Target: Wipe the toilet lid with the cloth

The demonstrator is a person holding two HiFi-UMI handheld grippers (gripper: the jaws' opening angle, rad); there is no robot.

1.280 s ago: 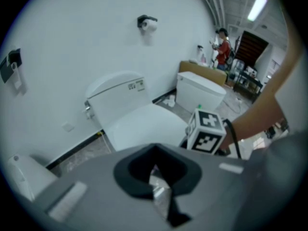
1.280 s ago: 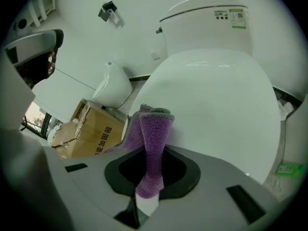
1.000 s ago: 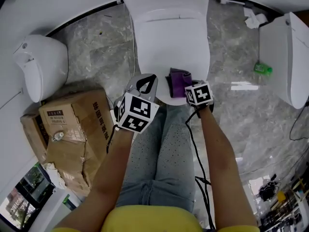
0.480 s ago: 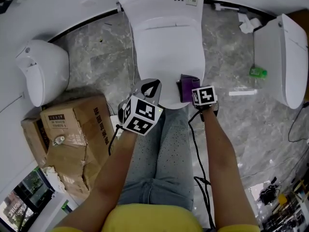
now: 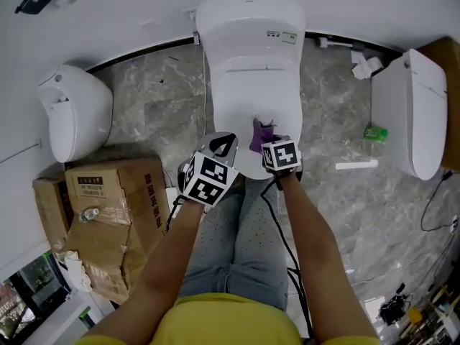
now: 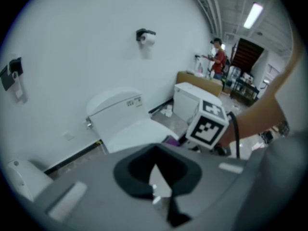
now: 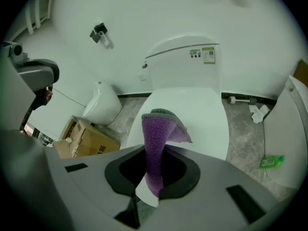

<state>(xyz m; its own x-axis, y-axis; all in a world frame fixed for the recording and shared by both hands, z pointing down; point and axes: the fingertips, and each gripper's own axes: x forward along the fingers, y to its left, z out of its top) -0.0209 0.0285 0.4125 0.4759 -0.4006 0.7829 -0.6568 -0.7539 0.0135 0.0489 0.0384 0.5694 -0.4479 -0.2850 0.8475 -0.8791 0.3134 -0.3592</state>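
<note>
purple cloth (image 7: 156, 143) sits pinched in the right gripper (image 7: 146, 196) over the white toilet lid (image 7: 202, 114); the left gripper (image 6: 161, 194) is clenched on nothing.

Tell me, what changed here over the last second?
The right claw, gripping the purple fuzzy cloth, pulled it up from where it lay spread on the closed white toilet lid; it now hangs bunched. The left claw stayed shut and empty, and the lid stayed closed.
</note>
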